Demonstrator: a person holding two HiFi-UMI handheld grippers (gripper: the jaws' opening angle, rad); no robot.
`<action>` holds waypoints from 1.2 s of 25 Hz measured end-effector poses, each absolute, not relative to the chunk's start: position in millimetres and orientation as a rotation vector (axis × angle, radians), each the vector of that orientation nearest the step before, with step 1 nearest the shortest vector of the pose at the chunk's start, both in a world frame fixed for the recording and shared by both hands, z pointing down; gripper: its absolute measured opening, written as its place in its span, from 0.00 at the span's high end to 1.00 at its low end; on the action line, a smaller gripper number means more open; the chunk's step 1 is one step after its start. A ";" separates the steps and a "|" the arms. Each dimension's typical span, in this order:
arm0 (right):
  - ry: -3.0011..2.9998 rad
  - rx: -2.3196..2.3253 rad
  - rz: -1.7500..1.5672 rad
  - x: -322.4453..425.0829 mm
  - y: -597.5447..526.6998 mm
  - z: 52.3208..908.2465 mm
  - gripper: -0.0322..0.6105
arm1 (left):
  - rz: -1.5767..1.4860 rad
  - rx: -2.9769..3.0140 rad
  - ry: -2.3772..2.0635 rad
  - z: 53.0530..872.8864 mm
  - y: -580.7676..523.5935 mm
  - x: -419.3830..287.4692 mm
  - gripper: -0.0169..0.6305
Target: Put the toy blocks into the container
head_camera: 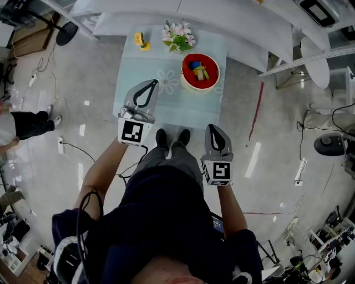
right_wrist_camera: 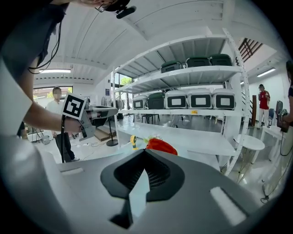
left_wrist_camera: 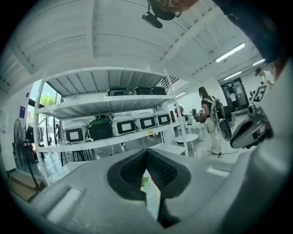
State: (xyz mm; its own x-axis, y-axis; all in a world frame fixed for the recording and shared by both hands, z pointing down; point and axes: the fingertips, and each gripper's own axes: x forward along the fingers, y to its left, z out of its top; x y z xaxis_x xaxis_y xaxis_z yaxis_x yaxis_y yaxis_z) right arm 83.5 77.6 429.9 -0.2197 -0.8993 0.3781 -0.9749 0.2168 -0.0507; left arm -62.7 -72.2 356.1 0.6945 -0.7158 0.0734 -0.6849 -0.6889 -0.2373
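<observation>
The container, a red bowl (head_camera: 185, 74), stands on the light-blue cloth of a small table (head_camera: 138, 94) and holds several coloured toy blocks (head_camera: 198, 70). In the right gripper view the red bowl (right_wrist_camera: 160, 146) shows just beyond the jaws. My left gripper (head_camera: 152, 82) hangs over the table's left half, shut, with nothing in it; in its own view the left gripper (left_wrist_camera: 146, 153) points level at the shelves. My right gripper (head_camera: 211, 127) is off the table's near edge, above the floor, shut and empty, and in its own view its tips (right_wrist_camera: 145, 152) meet.
A flower bunch (head_camera: 177, 36) and a small yellow toy (head_camera: 142, 41) stand at the table's far edge. White tables (head_camera: 166, 11) run behind it. Cables (head_camera: 72, 147) lie on the floor at left, where a person's legs (head_camera: 30, 123) show. Shelves with cases (right_wrist_camera: 197, 98) stand beyond.
</observation>
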 end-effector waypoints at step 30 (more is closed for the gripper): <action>-2.254 1.884 0.232 73.3 56.5 384.2 0.95 | -0.090 -2.713 1.406 365.2 -21.5 -119.5 0.97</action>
State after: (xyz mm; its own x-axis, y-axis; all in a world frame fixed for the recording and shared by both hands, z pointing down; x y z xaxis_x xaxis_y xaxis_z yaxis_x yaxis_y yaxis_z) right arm 73.3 56.5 384.2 -0.1711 -0.9536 0.2475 -0.9841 0.1778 0.0047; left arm -119.5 -21.5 365.2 0.5758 -0.8175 0.0136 -0.8125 -0.5740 -0.1021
